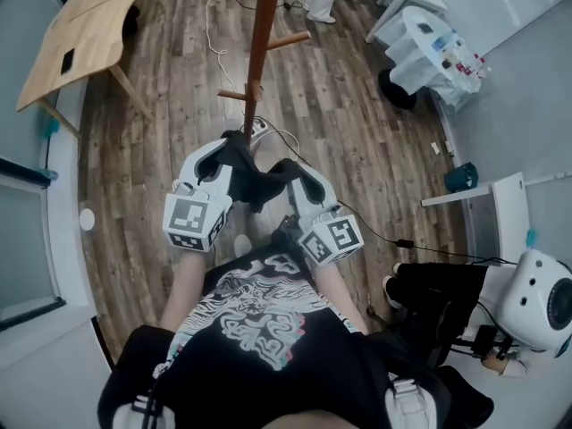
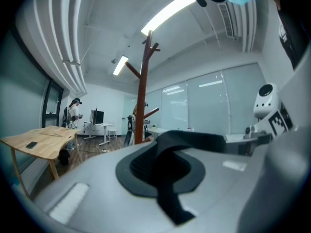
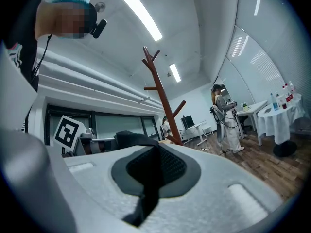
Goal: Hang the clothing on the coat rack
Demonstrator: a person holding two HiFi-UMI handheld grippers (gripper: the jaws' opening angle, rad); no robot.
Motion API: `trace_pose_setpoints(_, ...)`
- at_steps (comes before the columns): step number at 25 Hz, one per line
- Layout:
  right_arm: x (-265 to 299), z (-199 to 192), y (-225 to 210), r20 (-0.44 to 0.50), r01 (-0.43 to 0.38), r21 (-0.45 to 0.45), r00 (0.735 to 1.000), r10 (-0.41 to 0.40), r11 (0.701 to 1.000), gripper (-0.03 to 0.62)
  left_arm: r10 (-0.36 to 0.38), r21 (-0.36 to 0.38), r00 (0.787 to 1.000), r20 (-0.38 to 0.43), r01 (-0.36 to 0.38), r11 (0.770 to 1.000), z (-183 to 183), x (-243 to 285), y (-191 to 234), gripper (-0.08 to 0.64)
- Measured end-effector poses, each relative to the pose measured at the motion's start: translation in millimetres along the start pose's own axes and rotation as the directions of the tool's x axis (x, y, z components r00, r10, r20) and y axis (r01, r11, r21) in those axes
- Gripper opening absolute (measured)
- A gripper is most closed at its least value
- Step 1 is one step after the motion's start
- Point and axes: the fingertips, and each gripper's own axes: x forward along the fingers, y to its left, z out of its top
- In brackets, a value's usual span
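Observation:
A strip of black clothing (image 1: 255, 175) is stretched between my two grippers, just in front of the foot of the brown wooden coat rack (image 1: 261, 34). My left gripper (image 1: 231, 147) is shut on its left end and my right gripper (image 1: 288, 170) on its right end. The left gripper view shows the cloth (image 2: 194, 140) pinched in the closed jaws of the left gripper (image 2: 165, 166), with the coat rack (image 2: 141, 106) ahead. In the right gripper (image 3: 153, 171) the cloth (image 3: 131, 140) is pinched likewise, and the coat rack (image 3: 163, 101) rises beyond. A black shirt with white print (image 1: 259, 315) lies between the person's forearms; whether it belongs to the held cloth I cannot tell.
A light wooden table (image 1: 85, 29) stands at the far left and a white-draped table (image 1: 433, 47) with bottles at the far right. Cables (image 1: 375, 226) run over the wood floor. A white round-headed machine (image 1: 541, 302) is at the right. Another person (image 3: 228, 120) stands further off.

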Motion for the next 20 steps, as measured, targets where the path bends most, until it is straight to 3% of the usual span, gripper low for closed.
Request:
trace_pose_setpoints(13, 28.2, 27.6, -1.9, 0.042, 0.002, -0.018, 0.999, -0.001, 1.000, 0.002, -0.003, 0.005, 0.999, 0.037, 0.003, 1.000, 26.7, 14.6, 33.4, -0.002)
trace_pose_setpoints(20, 33.7, 27.0, -12.5, 0.042, 0.000, 0.030, 0.999, -0.002, 1.000, 0.002, 0.001, 0.003, 1.000, 0.029, -0.001, 1.000, 24.1, 20.1, 34.9, -0.002)
